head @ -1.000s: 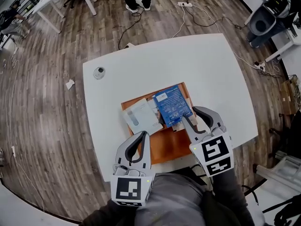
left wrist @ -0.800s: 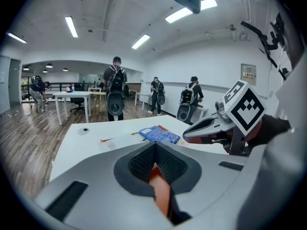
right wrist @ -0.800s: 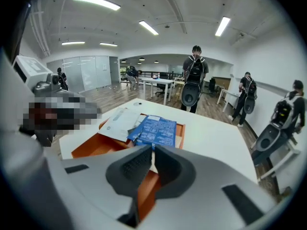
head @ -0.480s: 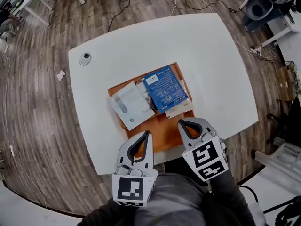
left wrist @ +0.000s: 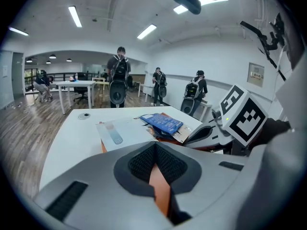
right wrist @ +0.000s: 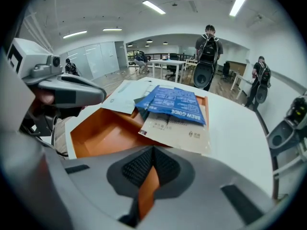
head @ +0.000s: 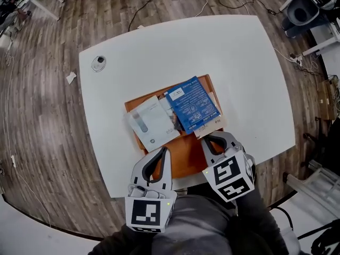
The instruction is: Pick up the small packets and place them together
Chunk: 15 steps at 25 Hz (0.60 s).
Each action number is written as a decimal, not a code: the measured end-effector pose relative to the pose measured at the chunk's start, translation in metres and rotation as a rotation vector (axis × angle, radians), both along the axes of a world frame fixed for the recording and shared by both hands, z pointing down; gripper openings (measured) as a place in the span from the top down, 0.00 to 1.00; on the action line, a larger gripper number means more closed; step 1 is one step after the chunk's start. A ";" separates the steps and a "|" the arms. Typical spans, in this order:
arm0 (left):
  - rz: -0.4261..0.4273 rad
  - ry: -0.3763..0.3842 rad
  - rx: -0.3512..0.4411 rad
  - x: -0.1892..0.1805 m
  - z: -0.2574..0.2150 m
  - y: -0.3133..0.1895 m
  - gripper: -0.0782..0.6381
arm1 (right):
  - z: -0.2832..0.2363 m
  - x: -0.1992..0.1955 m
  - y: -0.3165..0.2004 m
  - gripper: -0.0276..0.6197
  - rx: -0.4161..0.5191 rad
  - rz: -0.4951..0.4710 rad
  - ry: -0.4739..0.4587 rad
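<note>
An orange tray lies on the white table, and all the packets sit in the far half of it. A blue packet lies tilted at the tray's far right, on top of a tan packet whose near edge and right corner stick out from under it, over the tray's right rim. A white packet lies at the tray's far left, reaching past the left rim, with its right edge tucked in beside the blue one. The tray's near half is bare. The left gripper hangs over the tray's near left part; its jaws are pressed together at the tips and nothing is between them. The right gripper points down at the tray's near right part, just beside the tan packet's near edge; its jaws are closed too and hold nothing. Well beyond the tray's far left corner, a small round object rests on the table.
</note>
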<state>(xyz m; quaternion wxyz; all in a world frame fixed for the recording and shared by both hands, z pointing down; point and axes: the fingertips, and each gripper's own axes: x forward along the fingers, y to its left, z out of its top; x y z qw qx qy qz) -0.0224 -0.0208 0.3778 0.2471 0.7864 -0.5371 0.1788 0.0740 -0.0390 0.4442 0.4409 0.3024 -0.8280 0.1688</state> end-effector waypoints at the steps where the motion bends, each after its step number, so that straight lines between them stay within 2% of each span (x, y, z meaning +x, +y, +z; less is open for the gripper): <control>1: -0.003 -0.001 0.001 -0.001 0.001 -0.002 0.90 | 0.000 -0.001 -0.003 0.95 0.003 -0.002 0.000; 9: -0.015 0.004 0.006 -0.009 0.000 -0.010 0.90 | 0.006 -0.009 -0.001 0.95 -0.040 -0.044 0.017; 15: 0.025 0.014 0.009 -0.004 0.001 0.001 0.90 | 0.006 -0.007 0.018 0.95 -0.054 -0.022 0.011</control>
